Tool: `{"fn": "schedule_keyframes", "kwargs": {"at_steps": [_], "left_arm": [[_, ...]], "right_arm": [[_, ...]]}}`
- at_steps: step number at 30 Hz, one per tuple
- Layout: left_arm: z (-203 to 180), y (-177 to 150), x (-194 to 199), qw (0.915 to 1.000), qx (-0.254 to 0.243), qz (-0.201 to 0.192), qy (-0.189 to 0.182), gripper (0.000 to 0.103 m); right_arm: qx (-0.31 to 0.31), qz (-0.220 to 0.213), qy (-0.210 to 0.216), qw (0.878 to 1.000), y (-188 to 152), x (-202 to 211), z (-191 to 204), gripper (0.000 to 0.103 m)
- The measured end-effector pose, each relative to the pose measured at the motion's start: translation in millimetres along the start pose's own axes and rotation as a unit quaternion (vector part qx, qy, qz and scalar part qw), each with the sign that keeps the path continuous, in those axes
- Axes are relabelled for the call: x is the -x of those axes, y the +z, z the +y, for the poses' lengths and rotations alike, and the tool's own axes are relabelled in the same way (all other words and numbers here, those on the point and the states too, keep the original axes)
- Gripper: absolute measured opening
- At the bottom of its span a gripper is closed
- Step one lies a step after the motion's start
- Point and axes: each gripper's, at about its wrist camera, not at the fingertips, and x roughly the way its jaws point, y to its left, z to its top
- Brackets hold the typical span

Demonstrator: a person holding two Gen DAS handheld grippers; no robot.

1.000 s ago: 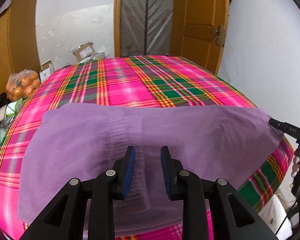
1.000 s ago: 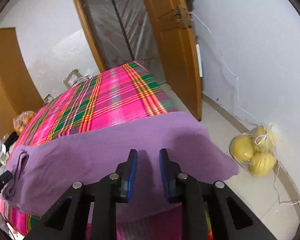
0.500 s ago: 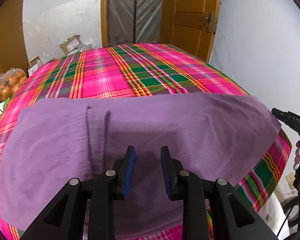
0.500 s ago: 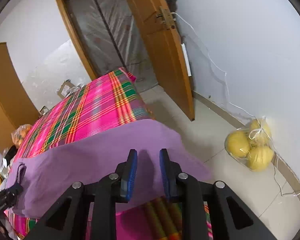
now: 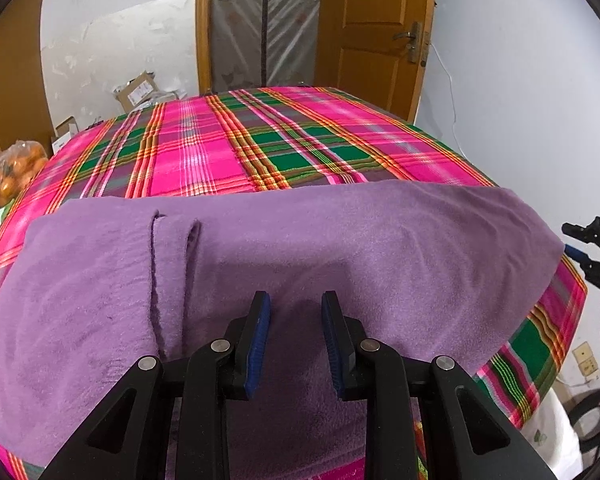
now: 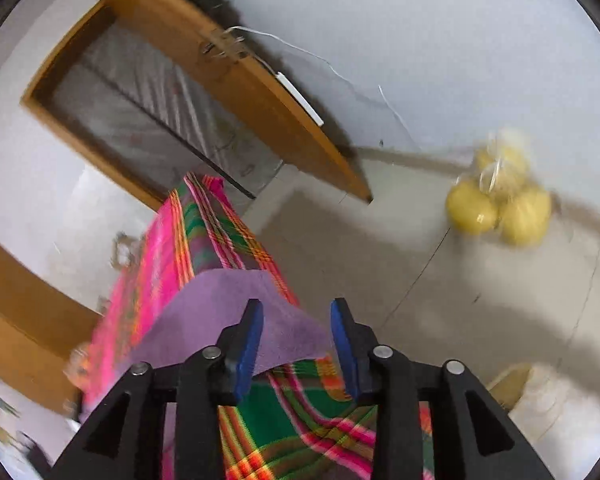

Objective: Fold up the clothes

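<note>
The purple garment [image 5: 300, 248] lies spread across the plaid bed [image 5: 260, 140], beneath and ahead of the left gripper [image 5: 294, 320] whose jaws stand apart gripping nothing, while the right gripper [image 6: 296, 332] jaws are opening over its corner, empty.

So the purple fleece garment [image 5: 340, 248] is spread crosswise over the near end of the bed with the pink and green plaid cover [image 5: 236, 148], its right end hanging off the bed's right edge. The left gripper [image 5: 294, 334] sits over the garment's near middle, with a narrow folded flap just to its left. The right gripper [image 6: 296, 334] is off at the bed's right corner, jaws opening, garment corner showing between them. Behind the bed there's a wooden door [image 5: 374, 36], cardboard boxes [image 5: 136, 90] back left, a plastic bag of oranges [image 5: 14, 170] on the left. A bag of yellow fruit [image 6: 498, 200] sits on the floor by the right wall.
</note>
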Motion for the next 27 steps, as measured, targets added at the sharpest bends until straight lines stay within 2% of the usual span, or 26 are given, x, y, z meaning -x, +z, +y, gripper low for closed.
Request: {"fn": "schedule_keyframes", "kwargs": {"at_steps": [2,6,9,20,27], "left_arm": [[0.8,-0.4,0.6,1.0000,0.000,-0.001,0.000,0.027],[2.2,-0.8,1.1,1.0000,0.004,-0.003,-0.002,0.027],[1.0,-0.8,0.5,1.0000,0.004,-0.005,0.001,0.028],[2.2,-3.3,1.8,0.9999,0.007,-0.010,-0.002,0.028],[4.1,-3.6,1.9,0.9998,0.012,-0.014,-0.007,0.028]], "right_arm": [[-0.049,0.031,0.028,0.998,0.8,-3.8,-13.0,0.046],[-0.140,0.104,0.069,0.982,-6.4,-16.1,-38.4,0.048],[-0.177,0.126,0.096,0.971,-13.1,-20.6,-47.5,0.050],[-0.247,0.148,0.165,0.943,-17.9,-59.9,-44.0,0.051],[-0.283,0.112,0.193,0.933,-13.7,-74.7,-42.3,0.051]]}}
